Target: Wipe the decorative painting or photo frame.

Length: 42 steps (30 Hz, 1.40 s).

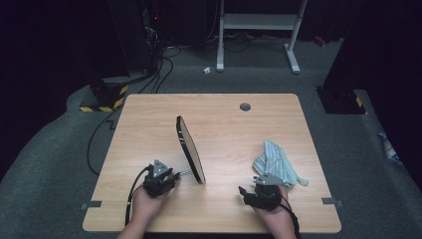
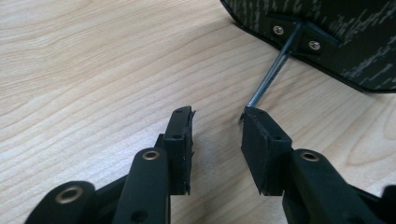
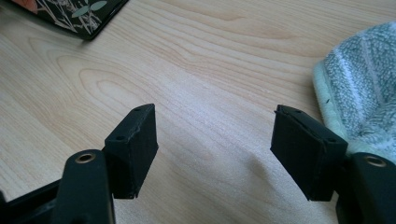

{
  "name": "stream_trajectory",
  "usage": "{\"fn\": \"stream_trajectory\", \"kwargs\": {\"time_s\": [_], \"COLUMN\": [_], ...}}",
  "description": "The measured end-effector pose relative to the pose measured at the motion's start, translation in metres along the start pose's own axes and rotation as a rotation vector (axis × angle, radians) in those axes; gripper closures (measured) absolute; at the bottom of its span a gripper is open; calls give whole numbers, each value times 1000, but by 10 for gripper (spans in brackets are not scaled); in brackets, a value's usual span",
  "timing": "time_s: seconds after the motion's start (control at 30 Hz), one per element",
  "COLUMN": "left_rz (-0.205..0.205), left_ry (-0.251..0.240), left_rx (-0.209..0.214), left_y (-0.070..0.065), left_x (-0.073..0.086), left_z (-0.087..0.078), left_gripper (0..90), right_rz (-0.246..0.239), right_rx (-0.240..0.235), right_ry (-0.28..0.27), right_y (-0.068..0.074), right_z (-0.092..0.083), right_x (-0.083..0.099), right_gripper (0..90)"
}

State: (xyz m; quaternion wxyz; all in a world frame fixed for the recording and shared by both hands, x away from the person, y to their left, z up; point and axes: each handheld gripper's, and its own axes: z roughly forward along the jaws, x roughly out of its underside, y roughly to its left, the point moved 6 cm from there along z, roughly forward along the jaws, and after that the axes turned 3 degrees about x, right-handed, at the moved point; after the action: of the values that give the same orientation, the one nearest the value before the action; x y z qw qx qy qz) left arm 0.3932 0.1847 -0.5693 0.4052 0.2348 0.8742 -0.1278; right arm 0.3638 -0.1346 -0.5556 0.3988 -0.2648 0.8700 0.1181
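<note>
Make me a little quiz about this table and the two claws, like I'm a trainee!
1. Fill the gap: the left claw, right by the wire leg, has its jaws ____.
2. Pick one: the cloth lies nearest to A) the left claw, B) the right claw, C) the wire leg.
3. True or false: the frame lies flat on the table.

Key: 1. open. 2. B. 3. False: it stands on its edge, propped by the wire leg.
</note>
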Motion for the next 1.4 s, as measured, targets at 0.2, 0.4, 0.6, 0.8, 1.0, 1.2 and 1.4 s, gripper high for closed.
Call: {"fn": "stream_trajectory", "kwargs": {"time_s": [0.2, 0.4, 0.6, 0.8, 1.0, 1.2, 1.4], "left_rz": [-7, -12, 21, 31, 20, 5, 2], "left_ry": [-1, 0, 1, 0, 0, 1, -1], "left_rx": [-11, -19, 27, 16, 6, 8, 4], "left_y": [7, 9, -1, -12, -9, -3, -1], "left_x": [-3, 1, 6, -5, -13, -22, -26], "left_z": [3, -1, -7, 6, 15, 26, 30], "left_gripper": [632, 625, 629, 660, 707, 671, 669], "right_rz": [-3, -9, -13, -6, -1, -2, 2], "right_rx": [-4, 1, -1, -10, -10, -6, 6], "right_ry": [4, 3, 7, 16, 21, 41, 43], "right_y": [3, 6, 9, 10, 9, 10, 8], "right_z": [1, -2, -1, 1, 2, 4, 1], "right_x": [1, 3, 4, 6, 7, 11, 15], "right_gripper": [311, 312, 312, 314, 315, 315, 315]}}
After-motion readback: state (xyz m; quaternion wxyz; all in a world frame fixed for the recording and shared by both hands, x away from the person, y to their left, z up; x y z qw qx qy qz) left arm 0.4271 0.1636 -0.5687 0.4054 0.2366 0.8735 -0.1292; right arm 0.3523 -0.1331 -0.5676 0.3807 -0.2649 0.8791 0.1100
